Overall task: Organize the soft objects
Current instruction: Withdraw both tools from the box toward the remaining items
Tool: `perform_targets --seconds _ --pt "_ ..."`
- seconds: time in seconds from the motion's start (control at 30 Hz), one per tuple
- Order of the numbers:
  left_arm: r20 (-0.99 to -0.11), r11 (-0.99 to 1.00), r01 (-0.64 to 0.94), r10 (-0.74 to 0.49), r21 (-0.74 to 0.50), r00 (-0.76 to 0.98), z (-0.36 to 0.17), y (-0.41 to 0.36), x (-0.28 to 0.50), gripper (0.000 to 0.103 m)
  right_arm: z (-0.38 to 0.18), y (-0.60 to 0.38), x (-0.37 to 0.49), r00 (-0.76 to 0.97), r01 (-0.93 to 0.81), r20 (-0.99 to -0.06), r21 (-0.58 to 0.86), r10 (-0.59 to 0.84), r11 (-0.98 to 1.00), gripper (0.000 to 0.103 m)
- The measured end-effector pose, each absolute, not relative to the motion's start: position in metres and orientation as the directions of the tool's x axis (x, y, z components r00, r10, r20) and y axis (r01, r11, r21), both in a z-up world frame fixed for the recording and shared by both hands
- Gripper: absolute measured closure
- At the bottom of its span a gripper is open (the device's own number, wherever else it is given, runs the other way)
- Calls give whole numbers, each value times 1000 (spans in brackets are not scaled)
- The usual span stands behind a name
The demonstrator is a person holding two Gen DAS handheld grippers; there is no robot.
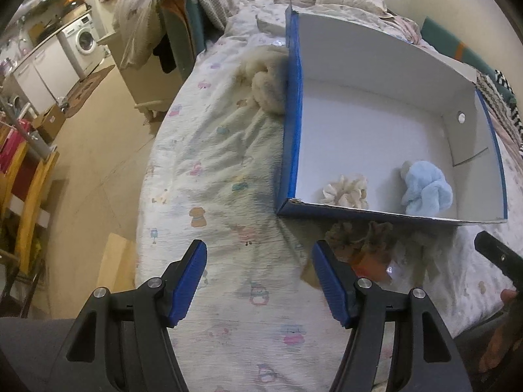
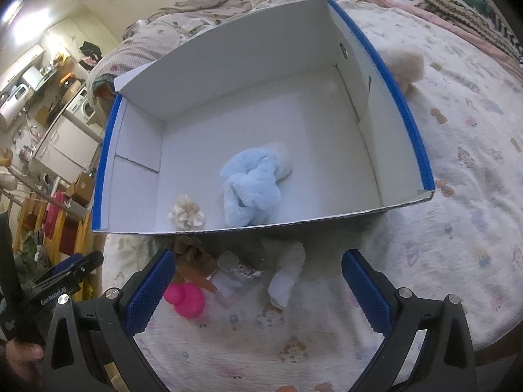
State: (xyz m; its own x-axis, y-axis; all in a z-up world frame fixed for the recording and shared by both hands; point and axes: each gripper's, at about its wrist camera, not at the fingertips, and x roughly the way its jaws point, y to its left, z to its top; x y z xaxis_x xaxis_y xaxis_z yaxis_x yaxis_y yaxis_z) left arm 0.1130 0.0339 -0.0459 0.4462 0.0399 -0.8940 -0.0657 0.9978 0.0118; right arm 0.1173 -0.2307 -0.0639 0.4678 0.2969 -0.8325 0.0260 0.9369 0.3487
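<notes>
My left gripper (image 1: 258, 258) stands wide and empty over the bed sheet (image 1: 209, 150). My right gripper (image 2: 258, 271) is likewise wide, empty. Blue plush (image 2: 251, 189) and cream scrunchie (image 2: 186, 215) lie inside the box (image 2: 421, 150); brown plush (image 2: 191, 254) just outside its near wall.

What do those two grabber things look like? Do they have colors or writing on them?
Both grabbers match. The left gripper and right gripper each have two black plastic arms with triangle-shaped holes and shiny silver bolts. Their fingers wear bright blue ridged pads. Seen from the right camera, the left one's black body carries small white letters that look like "GenRobot.AI".
</notes>
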Motion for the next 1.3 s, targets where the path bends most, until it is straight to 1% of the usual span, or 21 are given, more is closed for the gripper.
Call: perform_targets --seconds 0.2,0.37,0.47,0.57,0.77,0.87,0.93,0.97,1.0,1.03,1.07,1.1,1.13,1.17,1.23,1.3 --pt "-901 996 -86 40 3 432 -48 37 116 39 -65 -231 118 457 27 -837 350 299 937 0" --pt "-904 994 -109 32 -16 425 -49 42 119 39 -67 -237 118 452 63 -846 344 281 937 0" --pt "-916 986 -156 9 -59 401 -54 53 123 39 -67 -247 118 460 112 -848 350 264 930 0" --pt "-936 978 -186 -21 -91 352 -66 58 128 39 -68 -260 119 465 154 -839 391 282 908 0" --pt "-962 980 -134 -114 -151 249 -95 37 138 40 -77 -266 122 444 187 -842 422 307 887 0" --pt "-972 981 -104 -141 -162 187 -115 21 145 48 -78 -264 122 440 182 -844 418 306 890 0" --pt "-977 982 -88 -153 -168 150 -127 12 150 48 -78 -263 122 438 178 -845 415 306 892 0" --pt "-978 981 -78 -165 -176 130 -132 7 152 53 -78 -263 122 436 177 -846 414 306 893 0" --pt "-979 982 -60 -174 -181 110 -138 1 154 67 -79 -262 122 431 175 -849 412 306 894 0" --pt "-980 983 -47 -171 -177 99 -141 -3 156 69 -81 -261 122 424 174 -852 408 306 896 0" --pt "-982 985 -37 -165 -169 95 -143 -7 157 74 -82 -260 122 416 172 -857 403 305 899 0" --pt "-982 985 -26 -166 -169 91 -144 -10 158 85 -84 -260 122 410 170 -860 400 304 901 0" --pt "-984 987 -16 -157 -159 89 -144 -12 158 91 -85 -260 122 405 169 -862 397 303 902 0" --pt "-983 987 -5 -161 -162 90 -143 -14 157 95 -85 -260 122 405 169 -863 397 303 902 0" --pt "-979 983 11 -184 -184 89 -141 -16 155 95 -85 -262 122 407 173 -860 405 309 898 0" --pt "-978 985 25 -174 -172 116 -134 -15 152 95 -86 -264 122 403 183 -857 418 320 890 0"
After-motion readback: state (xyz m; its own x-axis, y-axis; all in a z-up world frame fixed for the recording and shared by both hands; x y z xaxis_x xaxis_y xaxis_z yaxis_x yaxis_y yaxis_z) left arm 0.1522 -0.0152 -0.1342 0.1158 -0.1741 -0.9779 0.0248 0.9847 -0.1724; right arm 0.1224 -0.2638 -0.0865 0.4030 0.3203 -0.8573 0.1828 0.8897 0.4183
